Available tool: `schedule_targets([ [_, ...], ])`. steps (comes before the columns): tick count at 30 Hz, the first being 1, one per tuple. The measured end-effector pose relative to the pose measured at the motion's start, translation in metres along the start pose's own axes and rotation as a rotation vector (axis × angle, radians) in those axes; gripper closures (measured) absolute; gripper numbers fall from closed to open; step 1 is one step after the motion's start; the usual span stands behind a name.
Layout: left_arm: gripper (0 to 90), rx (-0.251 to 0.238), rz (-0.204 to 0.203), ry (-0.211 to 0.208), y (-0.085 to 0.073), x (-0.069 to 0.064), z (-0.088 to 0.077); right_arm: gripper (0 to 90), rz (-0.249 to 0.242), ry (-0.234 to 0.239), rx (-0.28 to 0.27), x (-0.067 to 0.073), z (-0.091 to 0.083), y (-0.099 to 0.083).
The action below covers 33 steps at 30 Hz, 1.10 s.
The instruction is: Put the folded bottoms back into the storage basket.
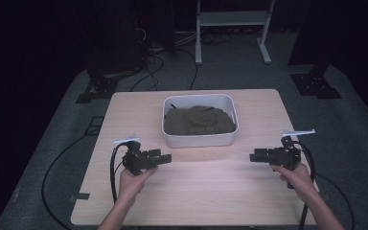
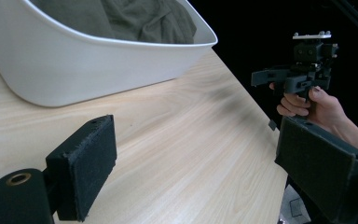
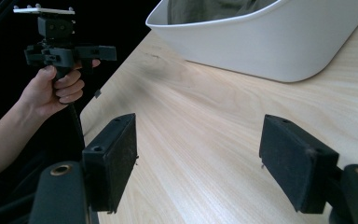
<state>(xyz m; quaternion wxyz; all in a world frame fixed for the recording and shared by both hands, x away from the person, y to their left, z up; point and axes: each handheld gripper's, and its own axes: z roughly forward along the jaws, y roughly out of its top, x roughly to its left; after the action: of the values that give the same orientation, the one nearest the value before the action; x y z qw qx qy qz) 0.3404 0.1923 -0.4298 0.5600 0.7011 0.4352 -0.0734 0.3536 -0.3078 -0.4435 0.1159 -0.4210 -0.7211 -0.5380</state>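
Olive crumpled cloth (image 1: 199, 120) in smooth rounded white tub (image 1: 199, 140)

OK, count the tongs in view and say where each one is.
2. The left tongs are over the table's left side, the right tongs over its right side, both open and empty.

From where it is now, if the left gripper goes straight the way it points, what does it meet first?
Probably nothing on the table: the open left gripper points across bare light wooden table toward the right gripper, passing in front of the white plastic tub. Depth is uncertain.
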Motion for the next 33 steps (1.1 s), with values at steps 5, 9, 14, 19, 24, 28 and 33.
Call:
schedule_targets([
  [5,11.3,0.009,-0.002,0.003,-0.006,0.001,-0.001,26.7,0.003,0.004,0.002,0.001,-0.001,-0.005],
  [9,10.9,0.013,-0.002,0.005,-0.01,0.002,-0.002,26.7,0.001,0.01,0.006,0.001,-0.002,-0.01],
  [14,10.6,0.017,-0.009,0.005,-0.016,0.004,-0.003,26.5,0.003,0.015,0.011,0.002,-0.002,-0.016],
  [19,10.6,0.008,-0.017,0.002,-0.022,0.004,-0.006,26.5,0.004,0.025,0.011,0.002,-0.002,-0.021],
  [24,10.6,0.008,-0.017,0.003,-0.027,0.005,-0.008,26.5,0.007,0.03,0.014,0.003,-0.003,-0.026],
  [28,10.6,0.006,-0.02,0.003,-0.031,0.006,-0.011,26.5,0.005,0.028,0.019,0.003,-0.004,-0.029],
  [33,10.6,0.001,-0.018,0.004,-0.035,0.006,-0.015,26.4,0.011,0.026,0.017,0.003,-0.007,-0.035],
])
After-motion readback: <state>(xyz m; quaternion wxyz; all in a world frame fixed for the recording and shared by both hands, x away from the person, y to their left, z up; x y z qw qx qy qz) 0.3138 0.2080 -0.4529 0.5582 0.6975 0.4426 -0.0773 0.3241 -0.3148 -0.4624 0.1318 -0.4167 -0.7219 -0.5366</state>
